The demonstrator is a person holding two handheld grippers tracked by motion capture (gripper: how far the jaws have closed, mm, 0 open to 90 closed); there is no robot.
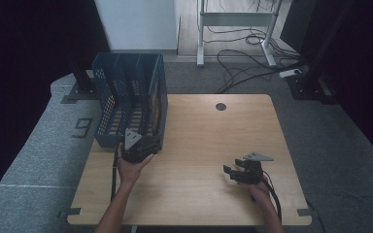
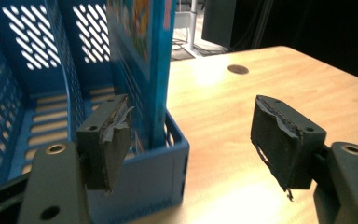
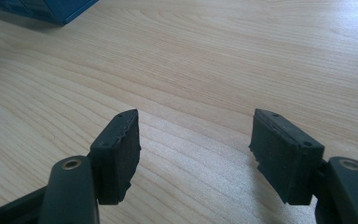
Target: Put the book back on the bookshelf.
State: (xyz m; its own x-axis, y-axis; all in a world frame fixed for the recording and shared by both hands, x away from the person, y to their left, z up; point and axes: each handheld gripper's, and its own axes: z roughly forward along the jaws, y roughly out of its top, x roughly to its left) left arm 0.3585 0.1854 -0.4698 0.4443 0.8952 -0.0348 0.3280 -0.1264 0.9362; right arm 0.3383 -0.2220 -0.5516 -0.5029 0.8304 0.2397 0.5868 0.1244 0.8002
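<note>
A single dark digit, a "9" [image 1: 82,128], is marked on the grey floor mat [image 1: 34,145] beside the table [image 1: 213,145], off to the left of the left tongs [image 1: 138,148]. The colourful book cover [image 2: 140,32] standing in the blue rack [image 2: 37,93], just ahead of the left tongs, carries print too blurred to read.
</note>
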